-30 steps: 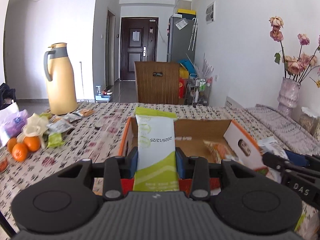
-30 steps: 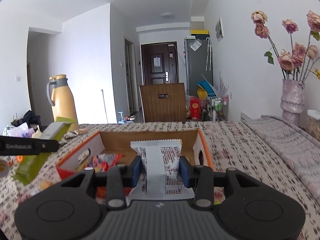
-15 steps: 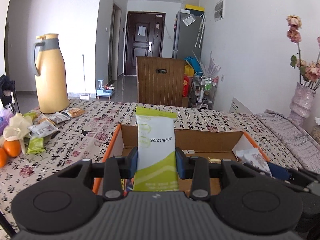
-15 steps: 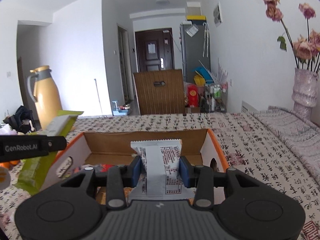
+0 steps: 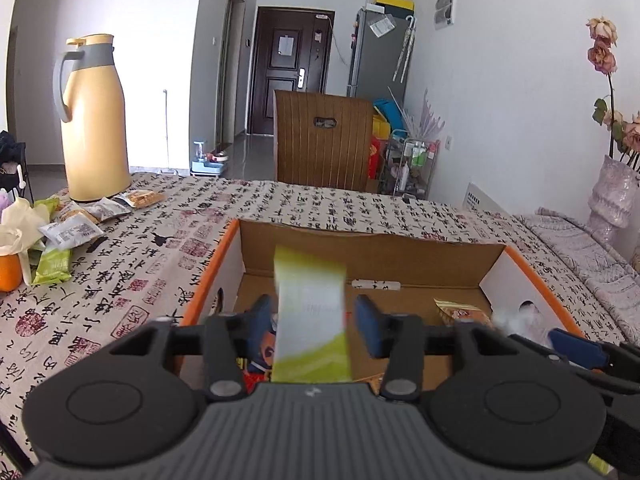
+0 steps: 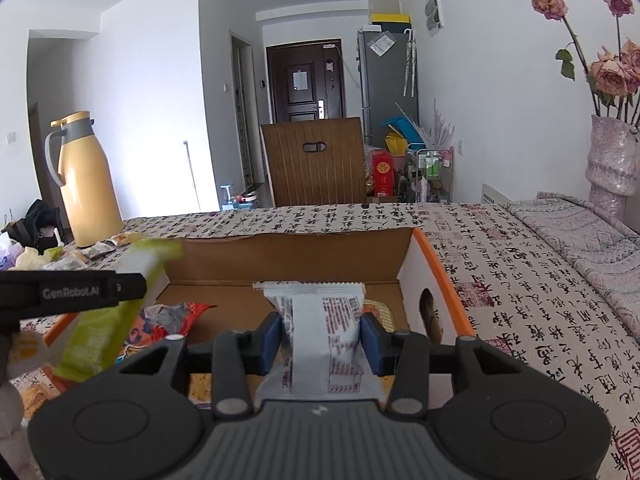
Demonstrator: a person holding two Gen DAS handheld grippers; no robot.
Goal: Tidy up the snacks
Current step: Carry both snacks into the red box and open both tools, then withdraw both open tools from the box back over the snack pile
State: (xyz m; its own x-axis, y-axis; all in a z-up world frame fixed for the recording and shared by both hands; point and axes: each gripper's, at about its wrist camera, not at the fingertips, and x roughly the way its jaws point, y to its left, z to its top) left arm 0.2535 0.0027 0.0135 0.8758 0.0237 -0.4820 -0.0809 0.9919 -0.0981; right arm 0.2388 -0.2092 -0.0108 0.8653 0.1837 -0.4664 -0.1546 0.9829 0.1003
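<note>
An open cardboard box [image 5: 372, 246] with orange rims sits on the patterned tablecloth; it also shows in the right wrist view [image 6: 288, 256]. My left gripper [image 5: 314, 320] is open over the box, its pads apart from a blurred green-and-white snack packet [image 5: 310, 316] between them. That packet [image 6: 108, 320] also shows at the left in the right wrist view. My right gripper [image 6: 322, 338] is shut on a white snack packet [image 6: 320, 336] over the box's right half. Several snack packets [image 6: 168, 320] lie inside the box.
A yellow thermos jug [image 5: 94, 120] stands at the far left with loose snack packets [image 5: 72, 232] and an orange [image 5: 10, 274] beside it. A vase of dried roses [image 6: 610, 160] stands at the right. A wooden chair back [image 5: 322, 148] is behind the table.
My left gripper has opened and the green-and-white packet is loose and blurred between its pads. Both grippers have moved further over the box. The right gripper still holds its packet.
</note>
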